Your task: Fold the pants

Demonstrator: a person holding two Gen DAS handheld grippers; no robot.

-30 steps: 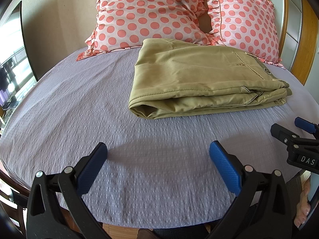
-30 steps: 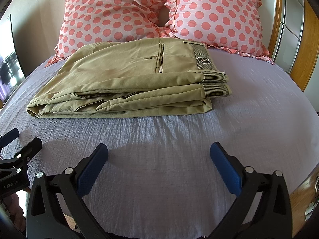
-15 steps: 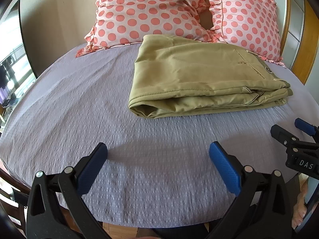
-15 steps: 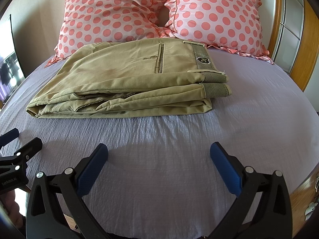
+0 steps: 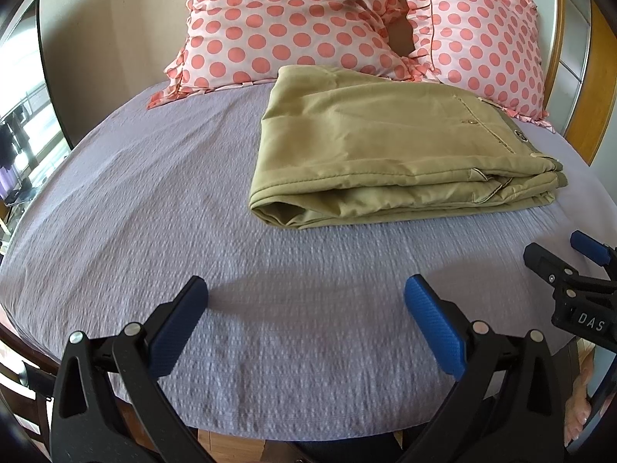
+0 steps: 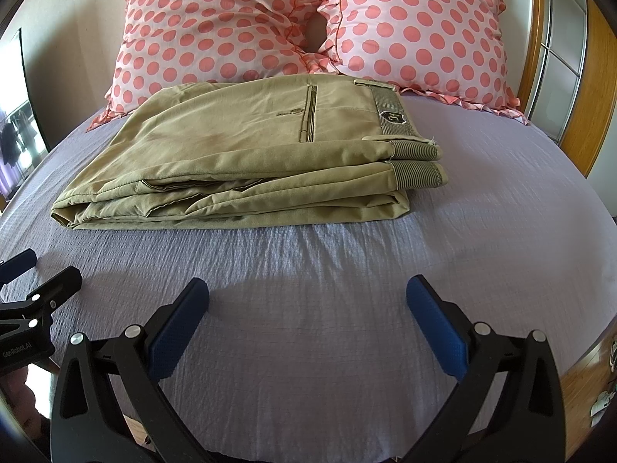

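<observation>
Khaki pants [image 5: 389, 154] lie folded in a flat stack on the lilac bed sheet [image 5: 154, 208], in front of the pillows. They also show in the right wrist view [image 6: 246, 154], waistband and back pocket on top at the right. My left gripper [image 5: 304, 308] is open and empty, above the sheet near the bed's front edge, short of the pants. My right gripper [image 6: 306, 308] is open and empty, also above the sheet in front of the pants. Each gripper shows at the edge of the other's view, the right one [image 5: 570, 270] and the left one [image 6: 34, 289].
Two pink polka-dot pillows [image 6: 216, 27] [image 6: 420, 31] lean against the wall behind the pants. A wooden frame with glass panels [image 6: 559, 61] stands at the right. A window [image 5: 23, 115] is at the left. The bed's front edge [image 5: 308, 424] runs just under the grippers.
The left wrist view has shifted a little, so the pants sit higher and further right in it. The right gripper has barely moved. Both stay open.
</observation>
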